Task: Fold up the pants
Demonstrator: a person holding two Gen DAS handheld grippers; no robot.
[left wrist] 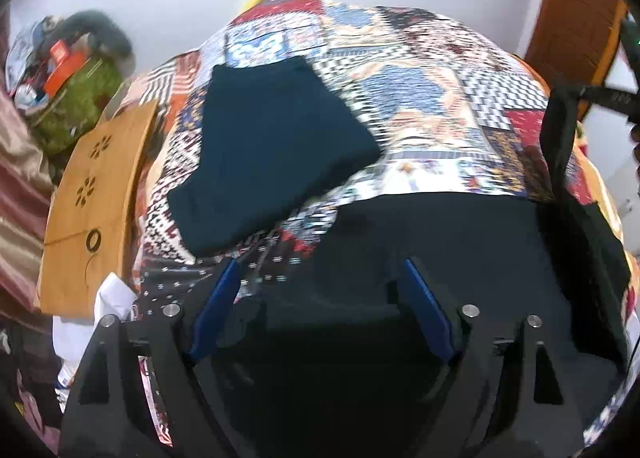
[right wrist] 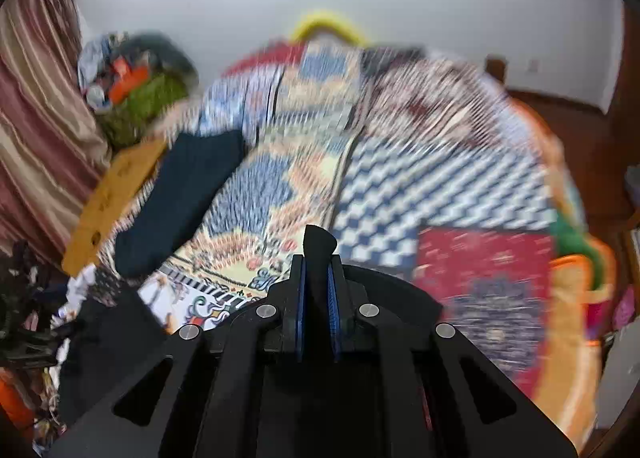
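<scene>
Right tongs (right wrist: 318, 278) pinch soft black pants (right wrist: 318, 246) (patchwork quilt (right wrist: 400, 186) beneath).

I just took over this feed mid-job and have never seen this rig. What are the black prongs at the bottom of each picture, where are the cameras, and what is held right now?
Each picture comes from a fisheye camera mounted on a hand-held gripper, looking forward along its two fingers. A person carries one in each hand; no robot arm is involved.

The left gripper has its fingers spread wide above black pants on a patchwork bedspread, clamping nothing. A dark folded garment lies farther back, beside a wooden board.

The right gripper is shut on a fold of the black cloth, which sticks up between its blue pads. That view is motion-blurred.
</scene>
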